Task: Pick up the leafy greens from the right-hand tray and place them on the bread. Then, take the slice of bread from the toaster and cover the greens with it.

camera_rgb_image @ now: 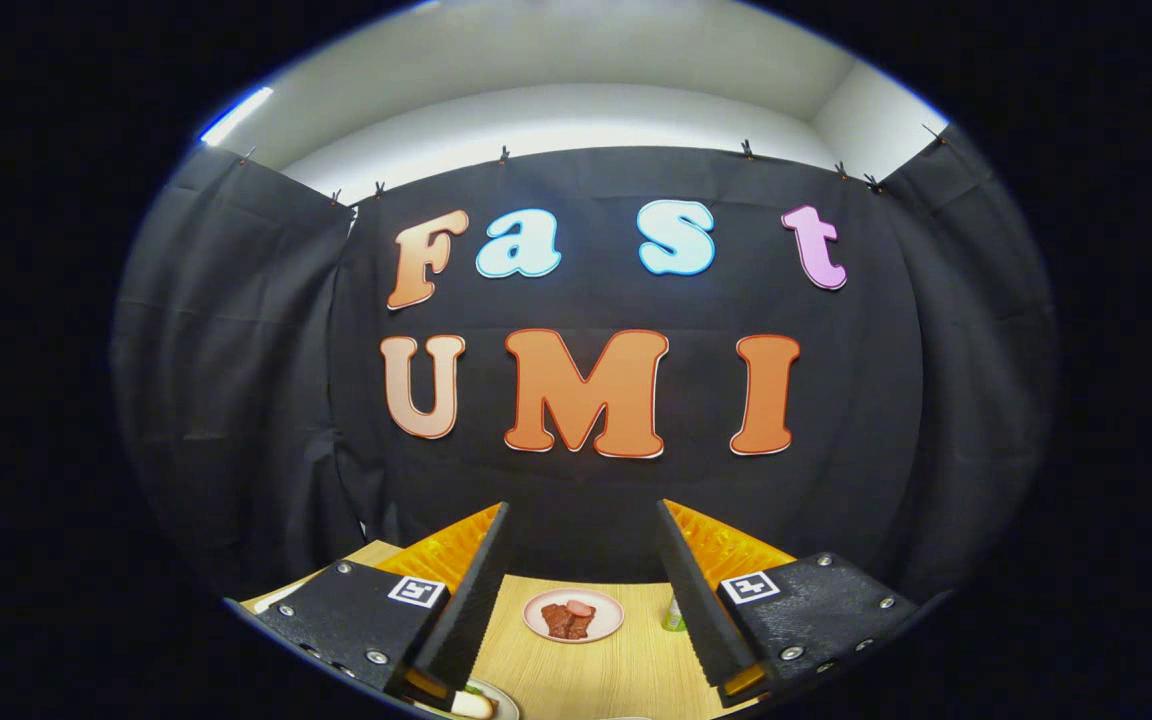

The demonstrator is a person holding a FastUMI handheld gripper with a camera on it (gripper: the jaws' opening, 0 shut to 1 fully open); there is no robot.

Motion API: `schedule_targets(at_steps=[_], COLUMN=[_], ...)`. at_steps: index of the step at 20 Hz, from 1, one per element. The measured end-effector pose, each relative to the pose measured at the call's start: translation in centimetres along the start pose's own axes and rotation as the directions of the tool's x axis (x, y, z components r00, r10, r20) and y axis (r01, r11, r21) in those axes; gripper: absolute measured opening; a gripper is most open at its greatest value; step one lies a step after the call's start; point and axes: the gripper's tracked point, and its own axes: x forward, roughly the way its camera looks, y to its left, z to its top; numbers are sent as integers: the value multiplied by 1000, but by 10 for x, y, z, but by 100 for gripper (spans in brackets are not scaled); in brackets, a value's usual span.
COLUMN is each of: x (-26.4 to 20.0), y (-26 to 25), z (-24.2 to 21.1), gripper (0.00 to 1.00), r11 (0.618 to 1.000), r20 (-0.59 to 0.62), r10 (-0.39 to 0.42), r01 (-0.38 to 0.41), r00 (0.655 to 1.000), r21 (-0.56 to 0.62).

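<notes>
My gripper is held high above the wooden table, open, with nothing between its fingers. Far below, between the fingers, sits a pink plate carrying brown and reddish slices of meat. Just beside the left finger, close under me, the edge of another plate peeks out with a pale piece of bread and a trace of green on it. A small green object stands on the table against the right finger; I cannot make out what it is.
The booth's black cloth wall rises beyond the table's far edge. White room walls and a ceiling light strip lie above it.
</notes>
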Motion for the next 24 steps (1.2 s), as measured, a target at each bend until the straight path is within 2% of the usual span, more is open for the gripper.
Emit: schedule_targets(at_steps=[1, 5, 10, 15, 24], x=[-2, 1, -1, -1, -2], y=[3, 1, 7, 7, 6], z=[2, 17, 27, 32, 31], gripper=[85, 86, 94, 95, 95], r11=[1000, 999, 998, 997, 996], r20=[8, 54, 106, 147, 145], r10=[18, -1, 16, 9, -6], r01=[-18, 3, -10, 3, 19], r00=[1000, 999, 994, 989, 989], r21=[-6, -32, -57, -78, -87])
